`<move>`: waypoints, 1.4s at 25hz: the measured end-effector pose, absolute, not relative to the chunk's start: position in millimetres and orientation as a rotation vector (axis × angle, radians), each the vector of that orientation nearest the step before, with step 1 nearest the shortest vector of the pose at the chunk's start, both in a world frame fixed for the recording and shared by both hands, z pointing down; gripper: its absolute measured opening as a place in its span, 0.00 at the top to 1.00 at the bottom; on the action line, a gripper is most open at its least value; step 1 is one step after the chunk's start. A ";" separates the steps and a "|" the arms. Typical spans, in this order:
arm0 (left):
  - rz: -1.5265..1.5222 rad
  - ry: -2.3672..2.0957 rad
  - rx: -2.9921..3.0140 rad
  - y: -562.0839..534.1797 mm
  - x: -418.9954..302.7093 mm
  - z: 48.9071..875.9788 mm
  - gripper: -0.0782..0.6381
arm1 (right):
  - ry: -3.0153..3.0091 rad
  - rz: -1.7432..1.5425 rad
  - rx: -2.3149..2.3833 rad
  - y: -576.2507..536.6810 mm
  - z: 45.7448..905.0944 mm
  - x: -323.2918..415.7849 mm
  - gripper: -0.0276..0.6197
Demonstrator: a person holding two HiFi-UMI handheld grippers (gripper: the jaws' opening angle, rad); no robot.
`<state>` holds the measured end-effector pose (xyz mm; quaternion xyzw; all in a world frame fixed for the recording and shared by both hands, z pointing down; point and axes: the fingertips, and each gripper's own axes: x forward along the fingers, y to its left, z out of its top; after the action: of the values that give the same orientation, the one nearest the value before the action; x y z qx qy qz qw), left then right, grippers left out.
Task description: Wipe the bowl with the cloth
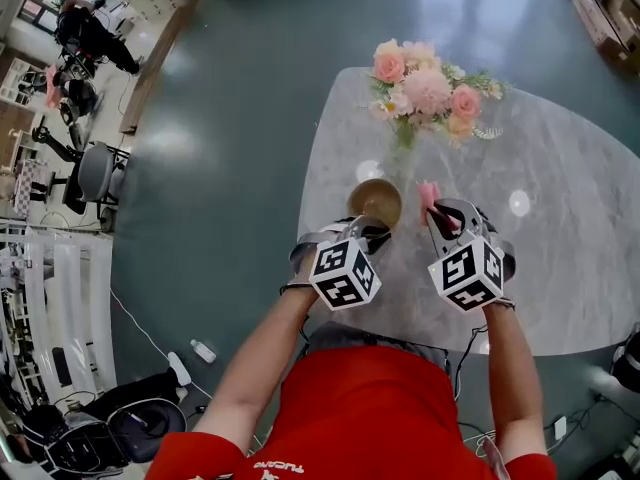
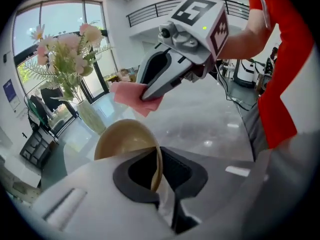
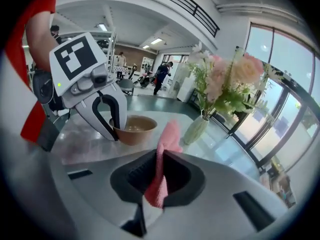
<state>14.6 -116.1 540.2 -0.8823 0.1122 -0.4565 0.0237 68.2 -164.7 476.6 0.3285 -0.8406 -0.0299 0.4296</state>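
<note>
Bowl (image 1: 375, 201) is clamped by its rim in our left gripper (image 1: 372, 230), the thin wall pinched edge-on between the jaws. It sits over the marble table (image 1: 570, 268), close to the table's left edge, and we cannot tell whether its base touches the top. Our right gripper (image 1: 441, 218) is closed on the pink cloth (image 1: 428, 192), which sticks up past the jaws just beside the bowl without touching it. A vase of flowers (image 1: 428, 93) stands beyond both, near the far edge. Bare tabletop spreads wide to our right. The near edge runs under our forearms, and dark floor (image 1: 240, 118) lies to the left.
</note>
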 end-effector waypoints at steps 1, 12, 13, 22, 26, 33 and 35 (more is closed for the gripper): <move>-1.441 0.337 -2.711 -117.9 14.6 544.8 0.86 | -2.079 -0.076 0.811 -165.3 483.0 69.1 0.92; -1.625 0.263 -2.531 -133.0 15.9 571.7 0.86 | -1.987 -0.043 0.711 -169.3 535.7 71.3 0.92; -1.631 0.258 -2.521 -134.2 16.0 572.8 0.86 | -1.985 -0.034 0.702 -170.0 538.7 70.6 0.92; -1.714 0.193 -2.442 -134.9 10.2 582.7 0.86 | -1.978 0.037 0.668 -171.7 555.4 66.4 0.92; -1.719 0.194 -2.430 -134.3 10.3 582.7 0.86 | -1.973 0.059 0.663 -169.7 560.8 66.8 0.90; -1.736 0.189 -2.396 -133.3 7.3 589.4 0.86 | -1.996 0.139 0.682 -167.9 567.9 66.3 0.84; -1.735 0.190 -2.395 -132.7 6.0 591.1 0.86 | -2.001 0.155 0.689 -167.4 567.7 66.5 0.82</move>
<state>6.0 -132.7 591.1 -0.8049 0.0638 -0.5833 0.0889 66.5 -167.4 567.7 0.2834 -0.8232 0.0636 0.4878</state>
